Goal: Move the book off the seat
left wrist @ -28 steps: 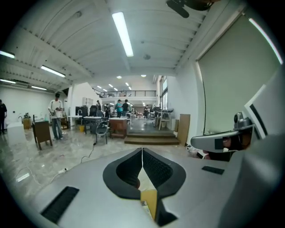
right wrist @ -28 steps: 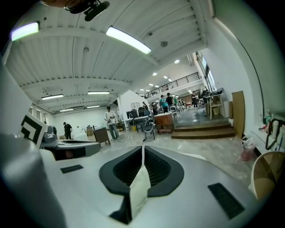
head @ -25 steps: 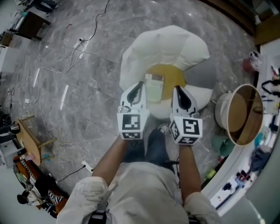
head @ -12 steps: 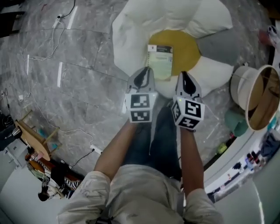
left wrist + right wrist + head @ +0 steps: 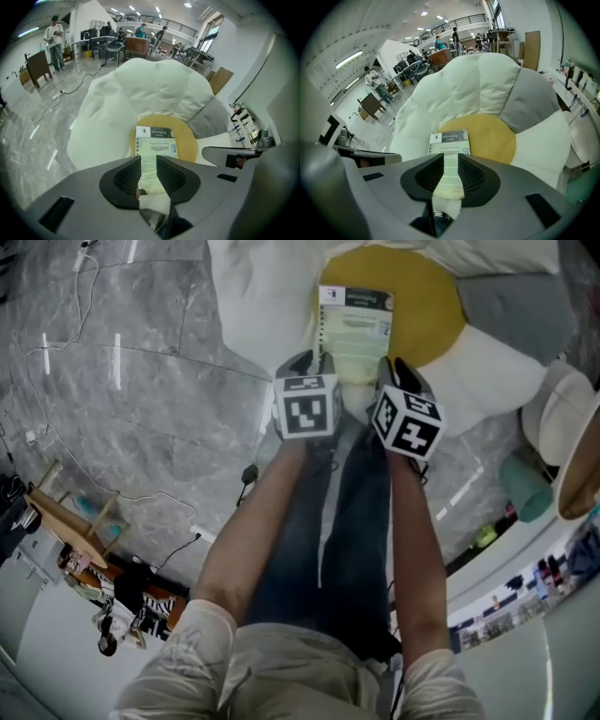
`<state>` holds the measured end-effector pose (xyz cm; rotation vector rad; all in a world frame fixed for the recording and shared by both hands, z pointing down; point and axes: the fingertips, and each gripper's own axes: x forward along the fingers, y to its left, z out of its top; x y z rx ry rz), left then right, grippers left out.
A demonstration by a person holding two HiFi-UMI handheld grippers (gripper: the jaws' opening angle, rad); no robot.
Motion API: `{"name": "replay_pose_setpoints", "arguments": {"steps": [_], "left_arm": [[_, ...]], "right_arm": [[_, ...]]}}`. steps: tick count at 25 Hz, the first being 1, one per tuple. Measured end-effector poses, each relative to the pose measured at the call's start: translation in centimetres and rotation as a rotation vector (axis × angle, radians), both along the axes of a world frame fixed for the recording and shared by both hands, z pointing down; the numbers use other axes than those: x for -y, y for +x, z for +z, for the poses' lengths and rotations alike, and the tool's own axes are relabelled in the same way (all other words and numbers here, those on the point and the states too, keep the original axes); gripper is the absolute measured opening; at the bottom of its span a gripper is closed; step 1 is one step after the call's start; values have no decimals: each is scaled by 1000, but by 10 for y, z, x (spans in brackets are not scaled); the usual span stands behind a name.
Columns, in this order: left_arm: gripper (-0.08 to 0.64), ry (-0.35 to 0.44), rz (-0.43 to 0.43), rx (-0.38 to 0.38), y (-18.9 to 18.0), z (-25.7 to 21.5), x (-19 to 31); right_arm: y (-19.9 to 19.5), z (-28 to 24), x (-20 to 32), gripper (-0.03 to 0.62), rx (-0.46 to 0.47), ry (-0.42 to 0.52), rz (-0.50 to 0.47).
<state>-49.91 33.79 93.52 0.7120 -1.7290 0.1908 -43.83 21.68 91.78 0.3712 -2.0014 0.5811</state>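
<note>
Head view: left gripper [image 5: 305,360] and right gripper [image 5: 398,369] hover at the near edge of the book [image 5: 354,334] on the seat [image 5: 262,296]; left gripper view: jaws just opened, nothing between; right gripper view: same; approach step, next clamp the book's edge.

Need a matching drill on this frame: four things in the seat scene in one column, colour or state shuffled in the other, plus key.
Column 1
1. book
2. round centre pad
3. back cushion
4. side panel

Column 2
A. grey
B. lying flat, cover up
C. white
D. yellow

Pairs: 1-B, 2-D, 3-C, 4-A
</note>
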Motion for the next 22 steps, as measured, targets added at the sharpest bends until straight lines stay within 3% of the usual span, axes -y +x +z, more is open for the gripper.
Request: {"name": "replay_pose_setpoints", "arguments": {"steps": [4, 10, 15, 22], "left_arm": [[124, -19, -14, -52, 0, 43, -6], [183, -14, 7, -93, 0, 95, 1], [208, -15, 14, -115, 2, 131, 8], [230, -36, 142, -102, 9, 156, 18]], "right_arm": [[-1, 45, 0, 111, -39, -20, 6], [2, 104, 1, 213, -105, -50, 8], [4, 142, 4, 242, -117, -72, 2], [5, 166, 1, 253, -96, -112, -31]]}}
